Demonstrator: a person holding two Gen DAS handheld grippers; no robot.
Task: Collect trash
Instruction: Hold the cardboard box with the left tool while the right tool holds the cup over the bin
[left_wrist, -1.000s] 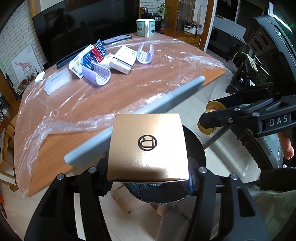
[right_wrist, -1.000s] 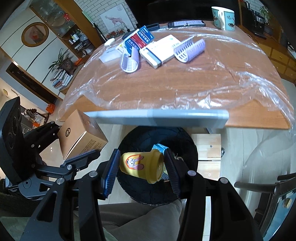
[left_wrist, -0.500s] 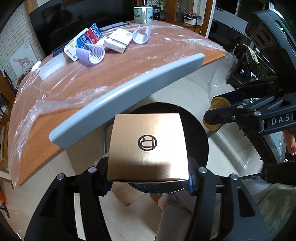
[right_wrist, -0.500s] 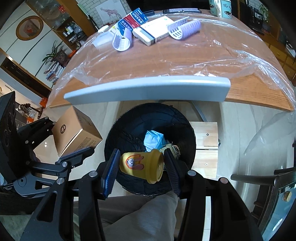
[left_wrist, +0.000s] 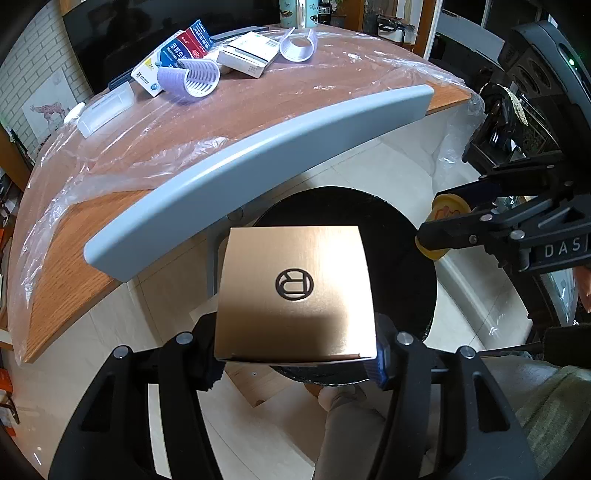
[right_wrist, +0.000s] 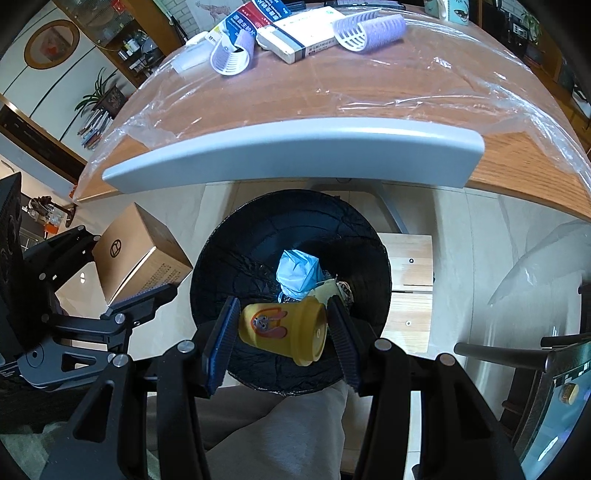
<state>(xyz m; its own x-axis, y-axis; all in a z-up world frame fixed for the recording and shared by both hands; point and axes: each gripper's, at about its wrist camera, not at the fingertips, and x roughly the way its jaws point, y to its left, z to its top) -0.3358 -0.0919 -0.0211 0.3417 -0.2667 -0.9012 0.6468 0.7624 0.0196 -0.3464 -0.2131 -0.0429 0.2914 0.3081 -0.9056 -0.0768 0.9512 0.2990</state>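
Note:
My left gripper (left_wrist: 295, 350) is shut on a gold cardboard box (left_wrist: 295, 291) with a round logo and holds it over the near rim of a black-lined bin (left_wrist: 406, 258). The box also shows in the right wrist view (right_wrist: 136, 258), left of the bin (right_wrist: 236, 258). My right gripper (right_wrist: 282, 334) is shut on a yellow cup (right_wrist: 284, 330) with a rabbit picture, held over the bin's near edge. The cup also shows in the left wrist view (left_wrist: 443, 214). Crumpled blue paper (right_wrist: 297, 275) lies in the bin.
A grey chair back (right_wrist: 295, 155) stands between the bin and a wooden table (right_wrist: 369, 88) covered in clear plastic. On the table lie medicine boxes (right_wrist: 299, 33), purple hair rollers (right_wrist: 369, 29) and a mug (right_wrist: 448, 9). A wooden stool (right_wrist: 410, 288) stands right of the bin.
Both grippers have moved down and back toward the bin with their loads. The table has slid up and away in view, and more of the bin's inside shows.

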